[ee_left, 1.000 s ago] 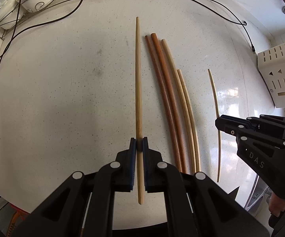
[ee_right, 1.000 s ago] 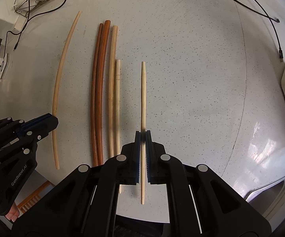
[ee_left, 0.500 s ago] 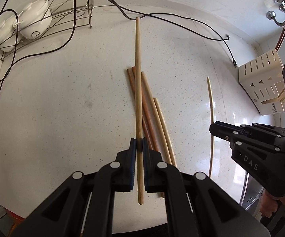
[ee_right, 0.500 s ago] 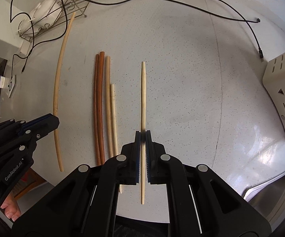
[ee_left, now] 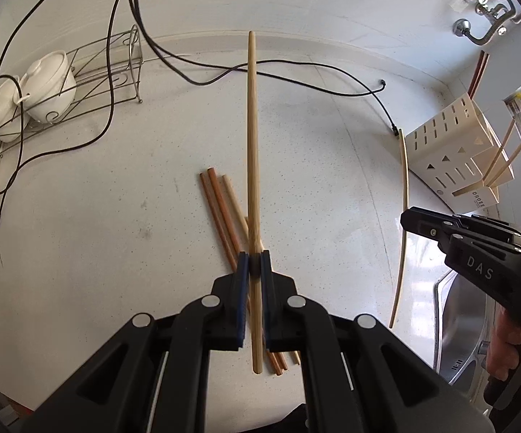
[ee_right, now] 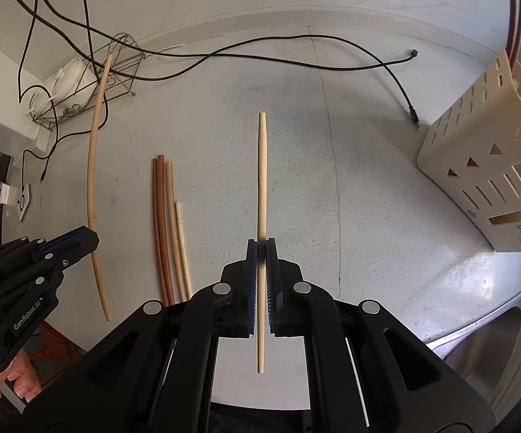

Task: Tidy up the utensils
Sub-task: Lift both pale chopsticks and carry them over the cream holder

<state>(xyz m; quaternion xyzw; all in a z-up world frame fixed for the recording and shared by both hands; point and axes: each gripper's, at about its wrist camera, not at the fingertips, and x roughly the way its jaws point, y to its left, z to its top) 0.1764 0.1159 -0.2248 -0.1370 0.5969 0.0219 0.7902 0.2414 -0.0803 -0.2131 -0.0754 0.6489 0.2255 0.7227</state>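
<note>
Speckled white countertop (ee_left: 116, 216) fills both views, with a white wall behind it and black cables (ee_left: 296, 72) trailing across the back; the landmark is the bundle of four chopsticks (ee_right: 170, 231) lying flat on the counter, two reddish-brown and two pale, side by side and touching.

Above the bundle in the left wrist view, the left gripper (ee_left: 254, 265) has its blue-padded jaws clamped on a long tan chopstick (ee_left: 252, 144); that stick is off the surface and crosses over the bundle, its short end sticking out back past the pads.

To the right of the bundle in the right wrist view, the right gripper (ee_right: 261, 252) is closed tight on a paler, slimmer chopstick (ee_right: 261, 166); this one too hangs clear of the counter, pointing toward the wall, with a good length behind the pads.

Far beyond the bundle on the left stands a wire rack (ee_left: 90, 83) holding white lidded pots (ee_left: 47, 86); well to the right of the bundle sits a cream slotted utensil holder (ee_right: 477, 166) with chopsticks already standing in it; just past that holder, at the near right, is the rim of a steel sink (ee_right: 495, 324).

A hand (ee_right: 18, 379) wraps the left gripper's handle, to the left of the bundle in the right wrist view.
</note>
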